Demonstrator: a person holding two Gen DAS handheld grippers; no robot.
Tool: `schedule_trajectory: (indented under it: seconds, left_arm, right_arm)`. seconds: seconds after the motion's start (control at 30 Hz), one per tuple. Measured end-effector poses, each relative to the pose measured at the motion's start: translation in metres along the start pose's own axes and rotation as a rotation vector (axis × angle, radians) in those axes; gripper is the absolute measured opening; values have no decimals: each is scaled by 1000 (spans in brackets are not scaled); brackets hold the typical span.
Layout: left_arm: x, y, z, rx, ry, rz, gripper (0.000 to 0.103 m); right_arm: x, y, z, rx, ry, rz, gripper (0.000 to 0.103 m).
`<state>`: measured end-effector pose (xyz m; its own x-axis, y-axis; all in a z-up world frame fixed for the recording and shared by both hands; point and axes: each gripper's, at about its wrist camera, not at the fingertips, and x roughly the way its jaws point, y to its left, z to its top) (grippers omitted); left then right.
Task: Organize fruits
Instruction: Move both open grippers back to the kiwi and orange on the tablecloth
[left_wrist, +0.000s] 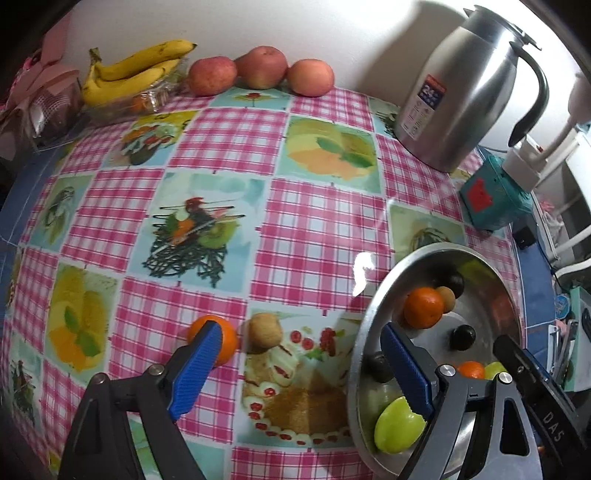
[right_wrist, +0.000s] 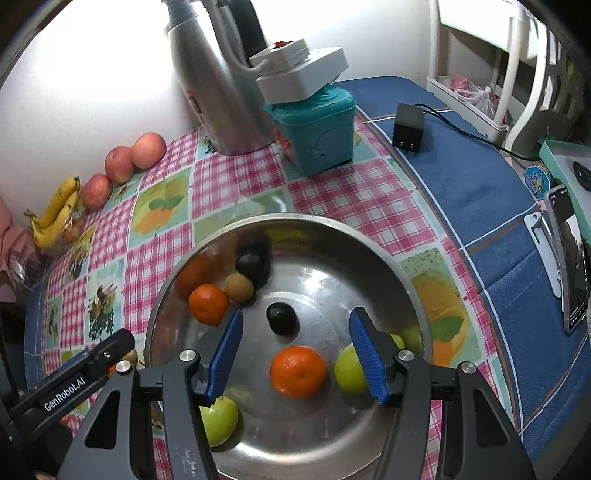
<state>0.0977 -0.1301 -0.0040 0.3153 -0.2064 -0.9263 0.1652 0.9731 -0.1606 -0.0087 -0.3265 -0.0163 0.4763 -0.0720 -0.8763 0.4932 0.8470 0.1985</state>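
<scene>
Nearest, the right gripper is held open and empty over the metal bowl, a tangerine lying free below it. The left gripper is spread wide toward another tangerine and a small brown fruit on the worktop, apparently next for the bowl. Apples are lined along the far edge.

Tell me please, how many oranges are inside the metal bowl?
2. One orange lies near the front, between the open fingers of the right gripper. The other orange lies at the left side of the metal bowl. The grippers may hide more.
</scene>
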Motion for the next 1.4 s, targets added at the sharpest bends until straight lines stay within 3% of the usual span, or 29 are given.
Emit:
schedule_trajectory:
  seconds: [0.4,0.77,0.83,0.9,0.97,1.4]
  left_arm:
    - [-3,16,4,-39,-2,15,97]
    - [-4,24,5,-54,-18,28,103]
    - [-5,26,4,-53,-31,43,103]
    - [-6,28,5,-56,-43,60,103]
    - [-7,32,5,-68,-49,58,103]
    - [-15,42,7,0,-56,94,103]
  right_arm:
    - [2,17,-3,-73,15,-19,61]
    - [6,16,-3,-65,28,-37,65]
    - [5,16,-3,-67,27,-38,70]
    - [5,16,-3,-69,14,-47,90]
    - [5,17,-3,-75,1,-64,97]
    - [7,23,-5,-64,10,-71,97]
